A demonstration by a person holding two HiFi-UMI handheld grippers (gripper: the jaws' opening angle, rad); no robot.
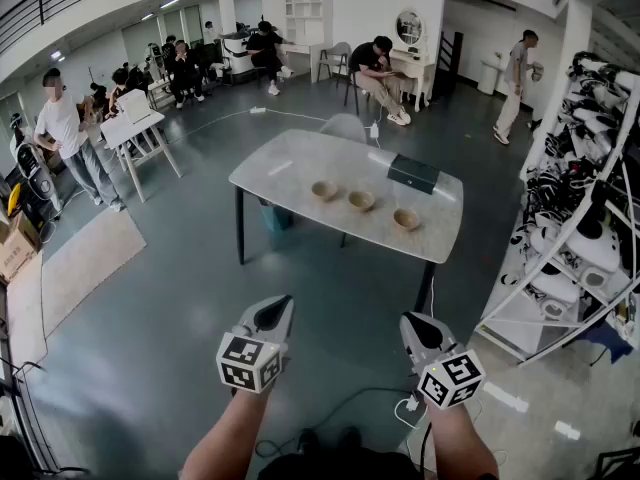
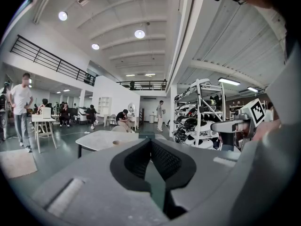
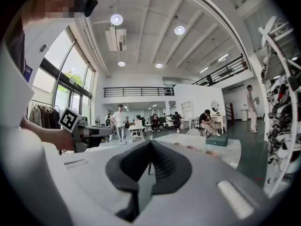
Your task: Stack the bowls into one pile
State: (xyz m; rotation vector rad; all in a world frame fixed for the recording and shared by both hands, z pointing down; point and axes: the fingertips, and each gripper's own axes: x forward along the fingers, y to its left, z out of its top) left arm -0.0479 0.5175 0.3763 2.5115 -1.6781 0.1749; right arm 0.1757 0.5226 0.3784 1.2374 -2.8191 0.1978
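Note:
Three tan bowls stand apart in a row on a pale marble table (image 1: 290, 163): a left bowl (image 1: 324, 190), a middle bowl (image 1: 361, 201) and a right bowl (image 1: 406, 219). My left gripper (image 1: 280, 309) and right gripper (image 1: 412, 325) hang low in the head view, well short of the table, both shut and holding nothing. In the left gripper view the left gripper (image 2: 150, 147) has its jaws together, with the table (image 2: 101, 138) and one bowl (image 2: 116, 142) far ahead. From the right gripper (image 3: 149, 149) I see the bowls (image 3: 190, 147) as small shapes on the table.
A dark green box (image 1: 413, 173) lies on the table's far right corner. A grey chair (image 1: 345, 126) stands behind the table. Racks of gear (image 1: 585, 218) line the right side. Cables (image 1: 405, 408) lie on the floor near my feet. Several people sit or stand at the back.

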